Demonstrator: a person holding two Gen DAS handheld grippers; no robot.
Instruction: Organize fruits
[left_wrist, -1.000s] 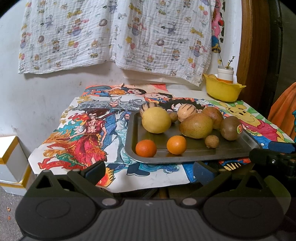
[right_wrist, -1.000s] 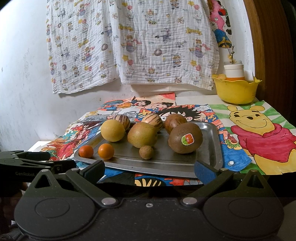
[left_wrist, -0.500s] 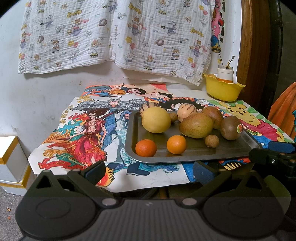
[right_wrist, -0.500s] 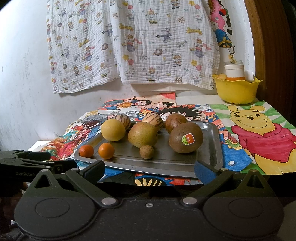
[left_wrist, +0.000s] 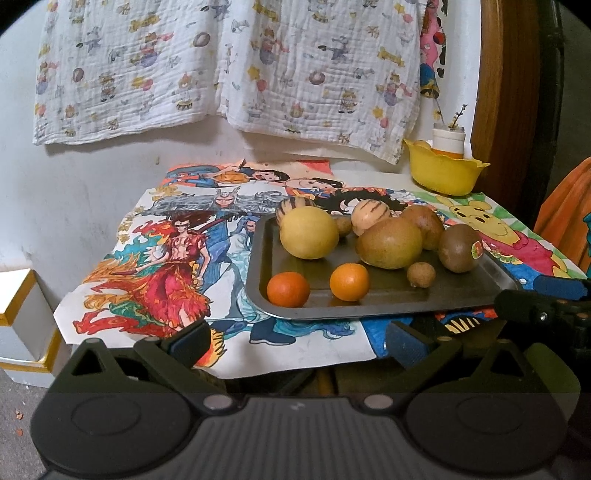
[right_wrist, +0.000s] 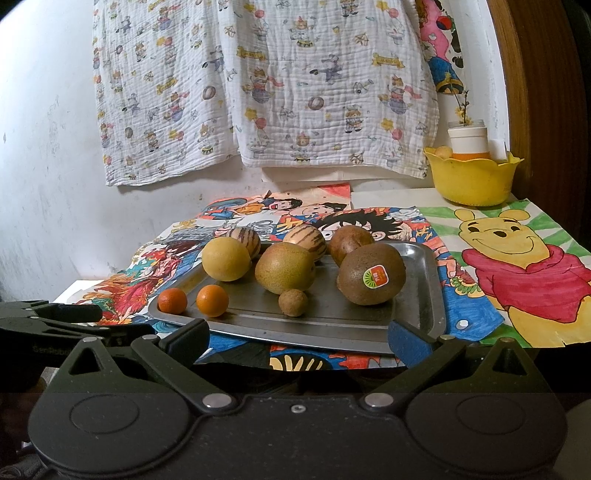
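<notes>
A metal tray (left_wrist: 388, 299) (right_wrist: 417, 291) on the cartoon-covered table holds several fruits: two small oranges (left_wrist: 288, 289) (right_wrist: 212, 300), a yellow round fruit (left_wrist: 308, 237) (right_wrist: 226, 258), a greenish-brown fruit (left_wrist: 389, 242) (right_wrist: 285, 267), a stickered kiwi (left_wrist: 459, 247) (right_wrist: 371, 274), a small brown longan (left_wrist: 420, 274) (right_wrist: 292, 302) and two striped melons (left_wrist: 370, 216) (right_wrist: 305, 237). My left gripper (left_wrist: 297, 341) is open and empty, short of the table's front edge. My right gripper (right_wrist: 298, 338) is open and empty, just before the tray's near rim.
A yellow bowl (left_wrist: 445, 173) (right_wrist: 472, 177) with a white jar stands at the back right. A patterned cloth (right_wrist: 266, 81) hangs on the wall. A white box (left_wrist: 18, 317) stands left of the table. The other gripper shows at each view's edge.
</notes>
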